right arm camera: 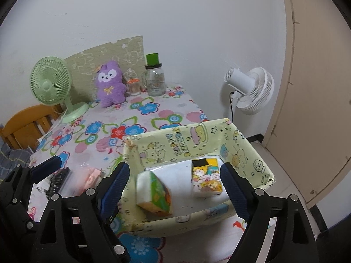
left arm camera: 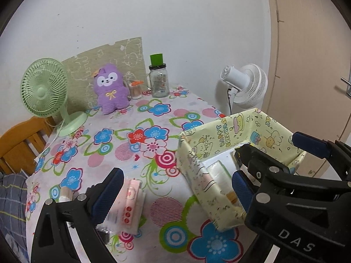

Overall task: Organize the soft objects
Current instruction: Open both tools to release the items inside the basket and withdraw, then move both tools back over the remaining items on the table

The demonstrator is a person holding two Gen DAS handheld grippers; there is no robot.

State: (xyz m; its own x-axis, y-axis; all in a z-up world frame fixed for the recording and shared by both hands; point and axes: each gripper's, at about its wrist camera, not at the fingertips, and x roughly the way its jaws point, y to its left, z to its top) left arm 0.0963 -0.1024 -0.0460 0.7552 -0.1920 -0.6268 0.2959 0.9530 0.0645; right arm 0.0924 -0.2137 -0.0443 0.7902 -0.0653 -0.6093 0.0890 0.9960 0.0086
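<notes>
Between your right gripper [right arm camera: 174, 188] jaws, spread wide and empty, two tissue packs [right arm camera: 206, 177] lie in the box [right arm camera: 241, 153], so steer the open, empty left gripper [left arm camera: 175, 188] toward the pink pack [left arm camera: 129, 206] beside its left jaw.

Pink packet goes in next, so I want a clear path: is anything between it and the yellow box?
Nothing visible lies on the tablecloth between the pink packet and the yellow box. Only the box's own side wall stands between them, so the packet would have to go over it.
</notes>
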